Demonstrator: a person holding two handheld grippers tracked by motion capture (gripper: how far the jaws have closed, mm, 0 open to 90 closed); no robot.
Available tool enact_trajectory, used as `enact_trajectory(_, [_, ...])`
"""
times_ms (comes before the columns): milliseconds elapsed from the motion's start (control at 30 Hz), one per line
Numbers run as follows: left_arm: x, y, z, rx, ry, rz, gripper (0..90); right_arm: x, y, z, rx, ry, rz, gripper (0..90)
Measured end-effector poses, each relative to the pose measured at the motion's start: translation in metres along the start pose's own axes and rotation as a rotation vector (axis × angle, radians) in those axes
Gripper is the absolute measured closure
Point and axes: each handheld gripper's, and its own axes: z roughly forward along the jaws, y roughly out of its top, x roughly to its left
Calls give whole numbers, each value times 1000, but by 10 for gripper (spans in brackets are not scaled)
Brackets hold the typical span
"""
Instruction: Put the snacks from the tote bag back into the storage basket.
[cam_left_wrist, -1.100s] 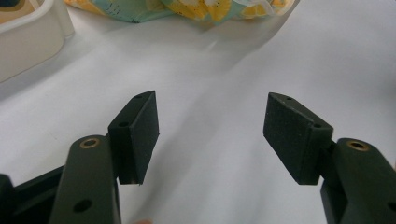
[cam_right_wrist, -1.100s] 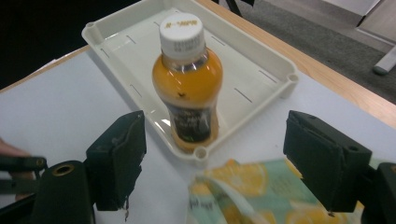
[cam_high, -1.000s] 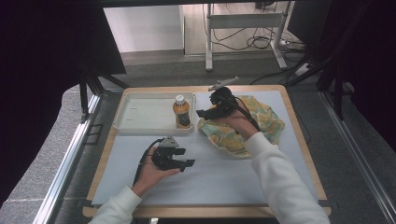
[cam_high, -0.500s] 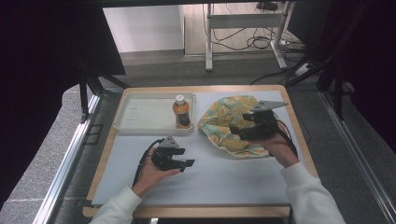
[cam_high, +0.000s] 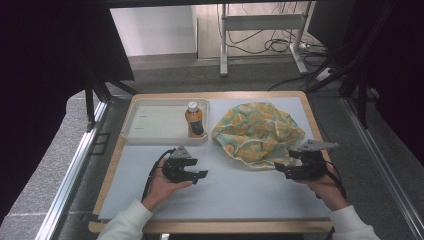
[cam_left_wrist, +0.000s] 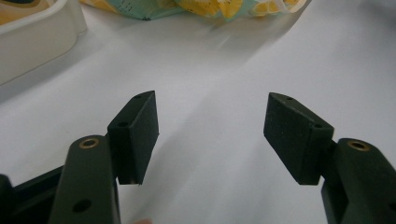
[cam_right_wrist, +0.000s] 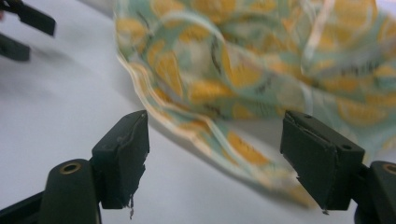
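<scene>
White surface (cam_high: 235, 195) carries everything. Crumpled yellow-green cloth (cam_high: 257, 132) lies far right of middle; white tray (cam_high: 150, 122) far left, a bottle (cam_high: 195, 120) standing at its right end. Right gripper (cam_high: 281, 170) released, jaws wide, empty, at the cloth's near right edge. Left gripper (cam_high: 199, 176) released, empty, near left, well apart from the cloth.

The left gripper (cam_high: 192, 175) sits in the left hand (cam_high: 162, 184), low at the near left, fingers (cam_left_wrist: 135, 130) spread wide with nothing between them. The right gripper (cam_high: 281, 170), held in the right hand (cam_high: 327, 187), points leftward, its fingers (cam_right_wrist: 122, 156) likewise wide apart and empty.
</scene>
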Motion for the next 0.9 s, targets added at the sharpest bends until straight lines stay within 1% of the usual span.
enact_trajectory(100, [-1,0,-1,-6,4,0,351,-1,-10,3,15,-2,6,242])
enact_trajectory(200, [0,0,-2,-10,7,1,351,-1,-15,6,22,-8,11,242])
enact_trajectory(267, [0,0,-2,-11,8,-2,350,0,-16,6,17,-9,15,243])
enact_trajectory(333, [0,0,-3,-15,8,-3,350,0,-15,4,4,-4,11,261])
enact_trajectory(433, [-1,0,-3,-19,9,0,349,2,-15,3,-12,-3,1,264])
enact_trajectory(467, [-1,0,-3,-21,9,-1,349,2,-15,3,-18,-1,4,264])
enact_trajectory(667, [-1,0,-3,-23,11,-1,347,2,-17,4,-17,-6,9,264])
enact_trajectory(833, [0,0,-3,-18,12,-2,345,1,-17,4,-23,-1,10,262])
enact_trajectory(900, [0,0,-3,-19,13,3,344,0,-17,3,-27,-4,13,260])
